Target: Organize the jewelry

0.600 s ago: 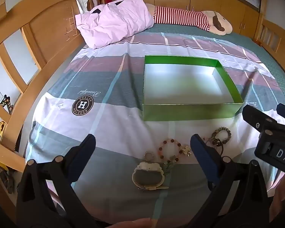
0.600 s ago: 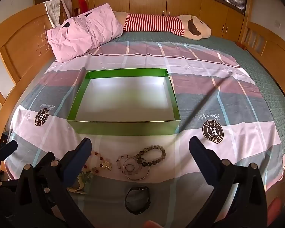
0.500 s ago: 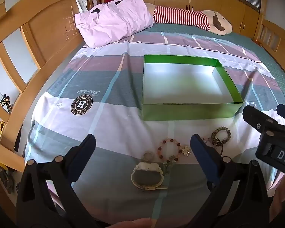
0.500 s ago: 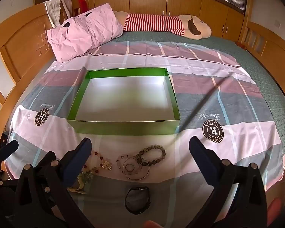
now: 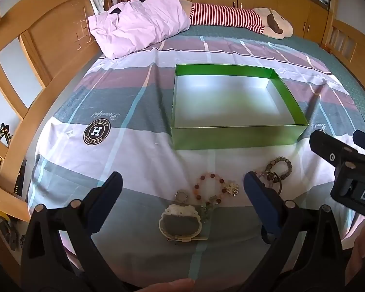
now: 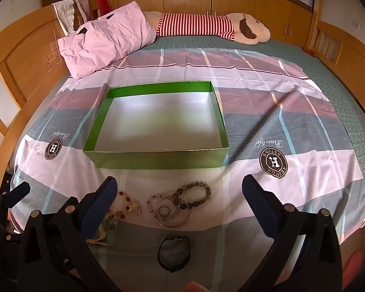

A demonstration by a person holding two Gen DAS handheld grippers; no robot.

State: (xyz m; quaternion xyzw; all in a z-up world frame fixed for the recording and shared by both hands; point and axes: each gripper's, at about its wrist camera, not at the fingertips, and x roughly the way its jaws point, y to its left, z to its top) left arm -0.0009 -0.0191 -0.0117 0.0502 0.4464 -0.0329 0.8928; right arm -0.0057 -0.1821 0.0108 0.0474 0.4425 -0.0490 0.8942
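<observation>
An empty green box (image 5: 238, 137) (image 6: 158, 160) sits on the bedspread. In front of it lies jewelry: a cream bangle (image 5: 180, 223), a red-bead bracelet (image 5: 210, 188), a grey-bead bracelet (image 5: 279, 168) (image 6: 194, 194), a thin metal bangle (image 6: 172, 211) and a black bracelet (image 6: 174, 251). My left gripper (image 5: 182, 185) hovers open above the cream bangle and red beads, touching nothing. My right gripper (image 6: 178, 186) hovers open over the grey beads and metal bangle, nothing between its fingers. The right gripper's body shows at the right edge of the left wrist view.
A pink pillow (image 5: 138, 26) (image 6: 104, 41) and a striped plush toy (image 5: 233, 20) (image 6: 206, 28) lie at the head of the bed. Wooden bed rails (image 5: 19, 77) run along the left; a wooden side board (image 6: 348, 56) stands at the right.
</observation>
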